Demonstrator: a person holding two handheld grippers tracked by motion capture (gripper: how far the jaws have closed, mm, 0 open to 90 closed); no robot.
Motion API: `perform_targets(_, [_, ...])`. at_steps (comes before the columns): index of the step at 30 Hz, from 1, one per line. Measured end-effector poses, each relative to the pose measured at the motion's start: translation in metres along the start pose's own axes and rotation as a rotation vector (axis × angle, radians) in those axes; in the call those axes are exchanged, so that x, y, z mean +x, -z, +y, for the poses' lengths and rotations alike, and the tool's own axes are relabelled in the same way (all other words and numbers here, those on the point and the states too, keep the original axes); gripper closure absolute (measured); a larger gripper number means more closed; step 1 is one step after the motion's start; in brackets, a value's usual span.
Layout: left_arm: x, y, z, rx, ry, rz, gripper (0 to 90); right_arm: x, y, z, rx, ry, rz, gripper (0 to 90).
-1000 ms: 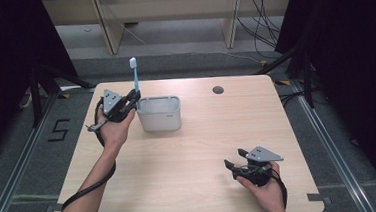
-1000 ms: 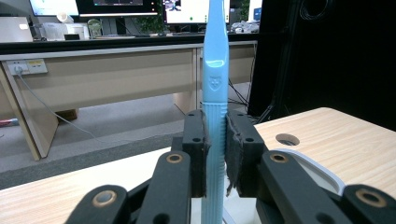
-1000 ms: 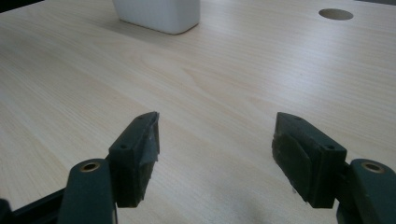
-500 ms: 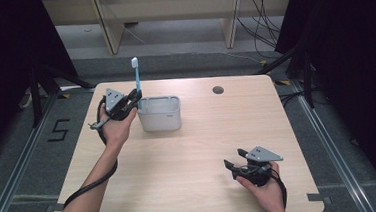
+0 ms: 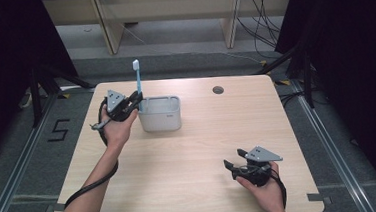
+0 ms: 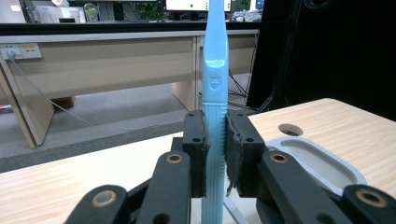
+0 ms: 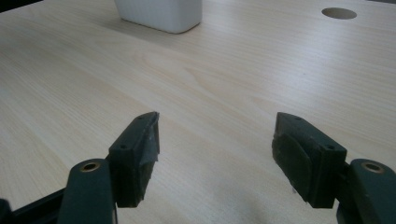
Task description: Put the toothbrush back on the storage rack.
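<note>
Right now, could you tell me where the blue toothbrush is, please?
In the high view, the blue toothbrush stands upright at the table's far left, clamped in the left gripper at the left edge of the white container.

I'm working in a lab-like room: ahead of my left tool runs a long wooden bench [image 6: 116,60] with wall sockets [image 6: 18,50] and monitors [image 6: 196,4] on top, cables [image 5: 265,15] trail across the grey floor, and black curtains [image 5: 354,74] hang on both sides.
</note>
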State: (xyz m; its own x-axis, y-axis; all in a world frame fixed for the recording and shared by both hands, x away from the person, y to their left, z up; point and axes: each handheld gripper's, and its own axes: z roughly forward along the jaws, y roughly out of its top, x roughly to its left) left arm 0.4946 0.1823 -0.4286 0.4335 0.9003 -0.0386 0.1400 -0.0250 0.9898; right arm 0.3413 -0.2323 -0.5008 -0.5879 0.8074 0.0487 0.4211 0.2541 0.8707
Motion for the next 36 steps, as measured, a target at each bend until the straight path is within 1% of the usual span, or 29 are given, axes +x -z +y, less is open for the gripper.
perform_targets(2, [0.000, 0.000, -0.001, 0.005, 0.000, 0.001, 78.5, 0.000, -0.001, 0.000, -0.006, 0.000, -0.003, 32.9])
perform_targets(3, [0.001, 0.001, -0.002, 0.006, 0.002, 0.000, 78.5, 0.000, -0.001, 0.000, -0.009, 0.010, -0.011, 33.0])
perform_targets(8, [0.001, 0.001, -0.004, 0.016, 0.007, 0.001, 78.5, 0.000, -0.002, 0.000, -0.012, 0.007, -0.010, 33.0])
perform_targets(10, [0.001, 0.001, -0.004, 0.017, 0.007, 0.001, 78.5, 0.001, -0.002, -0.001, -0.008, -0.005, 0.006, 33.0])
perform_targets(14, [0.000, 0.002, -0.006, 0.026, 0.002, 0.002, 78.4, 0.001, -0.002, -0.001, -0.004, 0.002, 0.001, 32.9])
perform_targets(15, [0.000, 0.002, -0.006, 0.026, 0.003, 0.003, 78.4, 0.002, -0.002, -0.001, 0.004, -0.017, 0.016, 32.9])
perform_targets(16, [0.000, 0.003, -0.007, 0.027, 0.003, 0.004, 78.4, 0.001, -0.002, -0.001, -0.002, 0.001, 0.003, 32.9])
perform_targets(17, [0.000, 0.003, -0.008, 0.031, 0.005, 0.005, 78.4, 0.001, -0.002, -0.001, -0.005, 0.004, -0.001, 32.9])
perform_targets(19, [0.000, 0.003, -0.009, 0.036, 0.003, 0.008, 78.4, 0.001, -0.002, -0.001, -0.007, -0.002, 0.007, 32.9])
perform_targets(20, [0.000, 0.003, -0.009, 0.036, 0.003, 0.009, 78.4, 0.003, -0.003, -0.002, -0.004, -0.036, 0.016, 32.9])
perform_targets(23, [0.000, 0.004, -0.010, 0.040, 0.002, 0.008, 78.4, 0.003, -0.003, -0.002, -0.003, -0.033, 0.016, 32.9])
perform_targets(24, [0.000, 0.004, -0.011, 0.042, 0.003, 0.007, 78.4, 0.001, -0.002, -0.001, 0.003, 0.001, 0.002, 32.9])
perform_targets(28, [-0.001, 0.004, -0.012, 0.044, 0.005, 0.010, 78.4, 0.001, -0.002, -0.001, -0.003, 0.009, -0.003, 32.9])
perform_targets(30, [-0.001, 0.005, -0.012, 0.045, 0.006, 0.010, 78.4, 0.001, -0.002, -0.001, -0.001, 0.000, -0.001, 32.9])
perform_targets(36, [-0.002, 0.006, -0.013, 0.046, -0.004, 0.007, 78.4, 0.001, -0.002, -0.001, -0.001, 0.010, -0.002, 32.9])
